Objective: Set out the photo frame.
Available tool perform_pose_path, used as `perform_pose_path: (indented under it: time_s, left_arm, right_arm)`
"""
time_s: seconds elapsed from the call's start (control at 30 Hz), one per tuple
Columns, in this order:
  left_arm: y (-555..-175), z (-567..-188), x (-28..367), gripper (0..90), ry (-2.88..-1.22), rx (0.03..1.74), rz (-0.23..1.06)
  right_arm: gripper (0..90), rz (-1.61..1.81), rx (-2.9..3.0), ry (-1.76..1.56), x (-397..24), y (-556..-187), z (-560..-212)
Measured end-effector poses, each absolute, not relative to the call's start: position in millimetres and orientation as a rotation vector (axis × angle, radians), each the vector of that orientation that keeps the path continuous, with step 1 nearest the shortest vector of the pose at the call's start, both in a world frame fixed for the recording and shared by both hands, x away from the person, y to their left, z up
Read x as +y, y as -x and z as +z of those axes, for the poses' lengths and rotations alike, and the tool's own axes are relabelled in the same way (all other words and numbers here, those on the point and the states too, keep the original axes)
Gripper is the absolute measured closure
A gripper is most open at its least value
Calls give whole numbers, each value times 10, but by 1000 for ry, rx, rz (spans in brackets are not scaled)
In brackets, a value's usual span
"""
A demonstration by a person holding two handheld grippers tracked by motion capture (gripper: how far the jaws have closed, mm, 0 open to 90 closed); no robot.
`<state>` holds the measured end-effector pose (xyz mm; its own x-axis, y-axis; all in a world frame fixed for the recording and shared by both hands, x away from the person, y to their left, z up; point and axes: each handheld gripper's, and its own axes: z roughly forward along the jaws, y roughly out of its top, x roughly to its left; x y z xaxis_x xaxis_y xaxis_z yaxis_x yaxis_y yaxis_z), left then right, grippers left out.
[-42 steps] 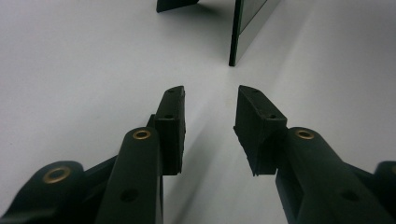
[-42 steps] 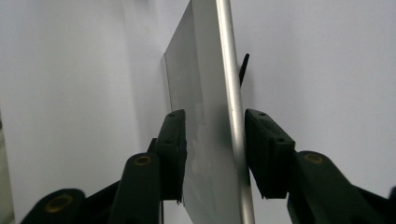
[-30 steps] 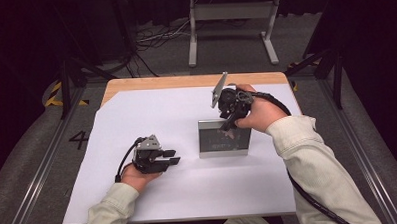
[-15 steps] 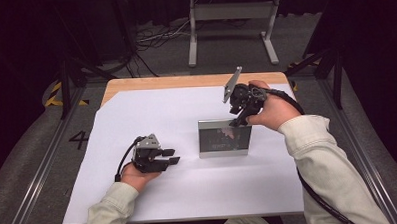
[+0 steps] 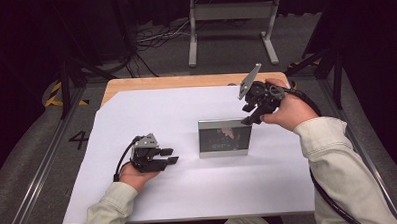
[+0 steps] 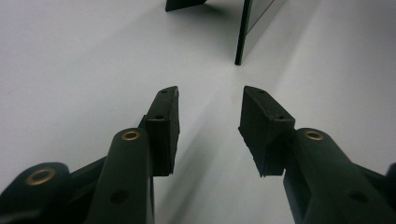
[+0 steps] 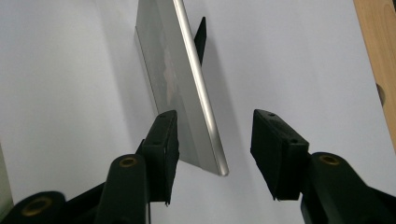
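High view: right gripper (image 5: 249, 114) held raised and tilted down, jaws apart and empty, above the upper right corner of the picture frame (image 5: 224, 137) standing upright on the white sheet (image 5: 214, 191).

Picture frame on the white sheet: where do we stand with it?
Done: the picture frame stands upright on the white sheet, propped by its back stand. In hand: nothing; the right gripper hangs by the frame's top right corner with its jaws open, and the left gripper rests open on the sheet, apart from the frame. Left: probably just drawing the right gripper clear.
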<state>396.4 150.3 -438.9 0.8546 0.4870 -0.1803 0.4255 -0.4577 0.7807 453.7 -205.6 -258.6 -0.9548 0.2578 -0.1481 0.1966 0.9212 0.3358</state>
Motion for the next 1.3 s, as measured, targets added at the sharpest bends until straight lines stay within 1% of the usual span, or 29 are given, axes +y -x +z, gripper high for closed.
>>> perform_pose_path:
  time_s: [0.53, 0.8, 1.3]
  left_arm:
    - [-3968, -4399, 1530, 532, -2101, 688, 97]
    - [-3970, -4404, 1529, 527, -2101, 695, 97]
    - [-3976, -4411, 1539, 519, -2099, 702, 102]
  right_arm:
    - [516, 533, 2841, -415, -2395, -4497, -2579]
    - [510, 558, 2834, -455, -2513, -4488, -2646]
    - [508, 637, 2802, -559, -2772, -4463, -2952]
